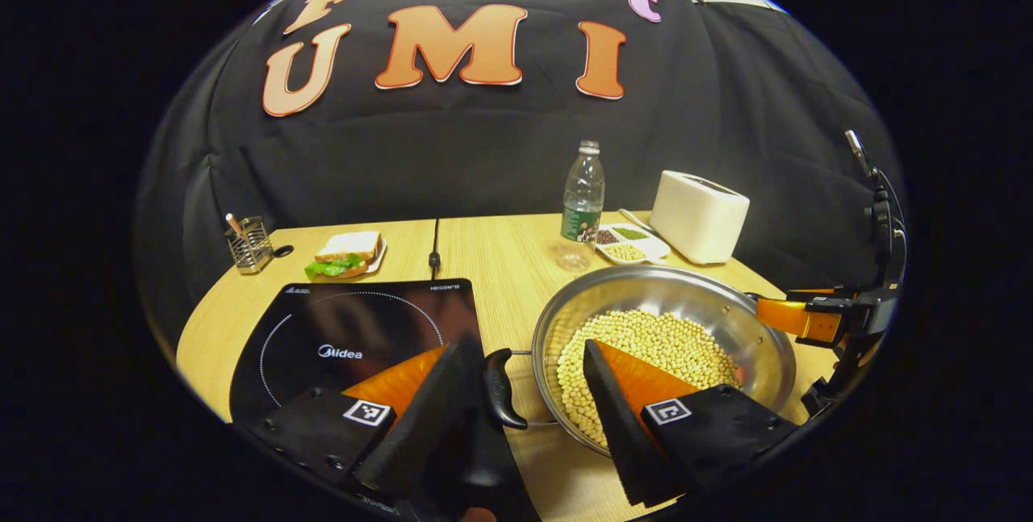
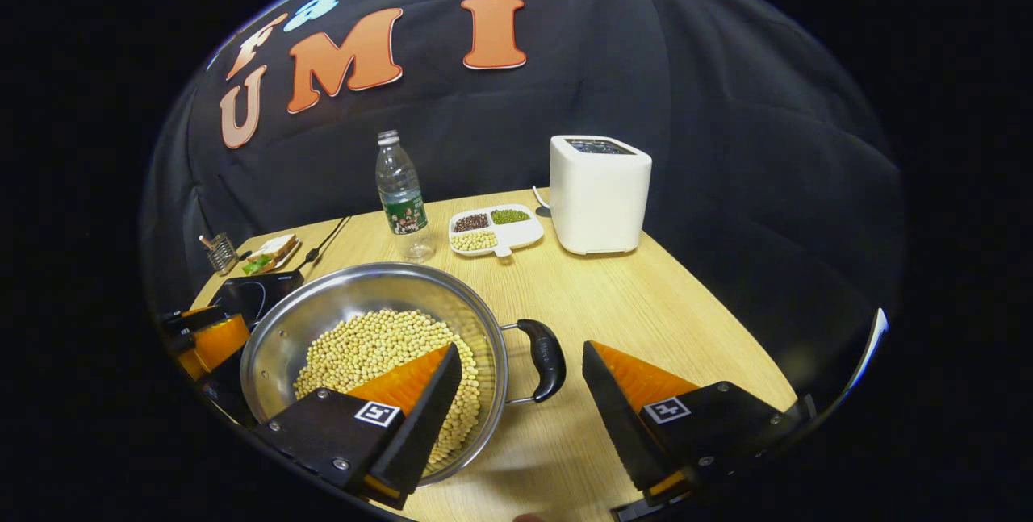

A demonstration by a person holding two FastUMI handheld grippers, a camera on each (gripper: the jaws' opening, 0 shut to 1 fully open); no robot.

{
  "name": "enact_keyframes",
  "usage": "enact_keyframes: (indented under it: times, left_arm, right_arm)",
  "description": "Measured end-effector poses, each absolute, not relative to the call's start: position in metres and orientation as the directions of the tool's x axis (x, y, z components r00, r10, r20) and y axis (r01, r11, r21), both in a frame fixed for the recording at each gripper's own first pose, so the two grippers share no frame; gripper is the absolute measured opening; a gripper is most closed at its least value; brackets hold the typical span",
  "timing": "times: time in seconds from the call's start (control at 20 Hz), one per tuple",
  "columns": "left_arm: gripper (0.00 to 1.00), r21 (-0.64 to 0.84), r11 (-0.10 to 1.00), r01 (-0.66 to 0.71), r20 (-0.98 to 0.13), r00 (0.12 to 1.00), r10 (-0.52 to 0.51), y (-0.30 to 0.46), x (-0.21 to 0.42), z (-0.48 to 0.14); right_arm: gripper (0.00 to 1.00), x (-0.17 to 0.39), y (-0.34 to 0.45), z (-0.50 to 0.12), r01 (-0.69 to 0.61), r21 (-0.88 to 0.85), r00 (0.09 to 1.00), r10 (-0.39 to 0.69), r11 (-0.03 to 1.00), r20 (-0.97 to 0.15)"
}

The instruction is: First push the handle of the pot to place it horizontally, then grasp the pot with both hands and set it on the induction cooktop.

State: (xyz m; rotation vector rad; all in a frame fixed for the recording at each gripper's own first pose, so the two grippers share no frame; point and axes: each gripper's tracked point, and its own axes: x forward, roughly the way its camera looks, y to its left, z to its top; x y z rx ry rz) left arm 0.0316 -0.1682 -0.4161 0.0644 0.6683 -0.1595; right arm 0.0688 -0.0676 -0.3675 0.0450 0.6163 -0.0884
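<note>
While the pot (image 1: 662,336) of beans sits on the table at three o'clock of the induction cooktop (image 1: 355,344), both the left gripper (image 1: 524,393) and right gripper (image 2: 520,393) gape open astride its side handles.

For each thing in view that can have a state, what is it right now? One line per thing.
pot: on the table beside the cooktop, full of beans, not lifted
left pot handle: between the left tongs' fingers, not clamped
right pot handle: between the right tongs' fingers, not clamped
left tongs: open
right tongs: open
induction cooktop: nothing on it
water bottle: upright, capped
toaster: upright
</note>
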Motion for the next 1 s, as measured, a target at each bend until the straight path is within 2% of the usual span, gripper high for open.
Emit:
enact_keyframes:
  times: [0.6,0.7,0.8,0.85,0.9,1.0]
  left_arm:
    - [0.99,0.006,0.989,0.148,-0.730,0.676,-0.096,-0.167,0.037,-0.454]
    - [0.95,0.006,0.989,0.150,-0.737,0.668,-0.096,-0.167,0.037,-0.454]
    - [0.95,0.017,0.986,0.166,-0.751,0.653,-0.097,-0.168,0.036,-0.456]
    - [0.92,0.013,0.984,0.175,-0.759,0.643,-0.104,-0.170,0.036,-0.456]
    - [0.96,0.013,0.983,0.185,-0.761,0.640,-0.111,-0.172,0.035,-0.457]
    - [0.99,0.021,0.982,0.190,-0.747,0.655,-0.111,-0.172,0.040,-0.459]
  right_arm:
    - [0.94,0.083,-0.070,-0.393,0.096,0.045,0.777,-0.047,0.994,-0.628]
    - [0.91,0.085,-0.066,-0.396,0.090,0.063,0.769,-0.029,0.994,-0.638]
    - [0.84,0.086,-0.064,-0.401,0.089,0.076,0.759,-0.018,0.993,-0.651]
    - [0.73,0.087,-0.068,-0.405,0.104,0.068,0.749,-0.034,0.992,-0.661]
    - [0.73,0.088,-0.067,-0.406,0.101,0.083,0.751,-0.021,0.991,-0.660]
    - [0.60,0.087,-0.066,-0.405,0.099,0.091,0.748,-0.014,0.991,-0.664]
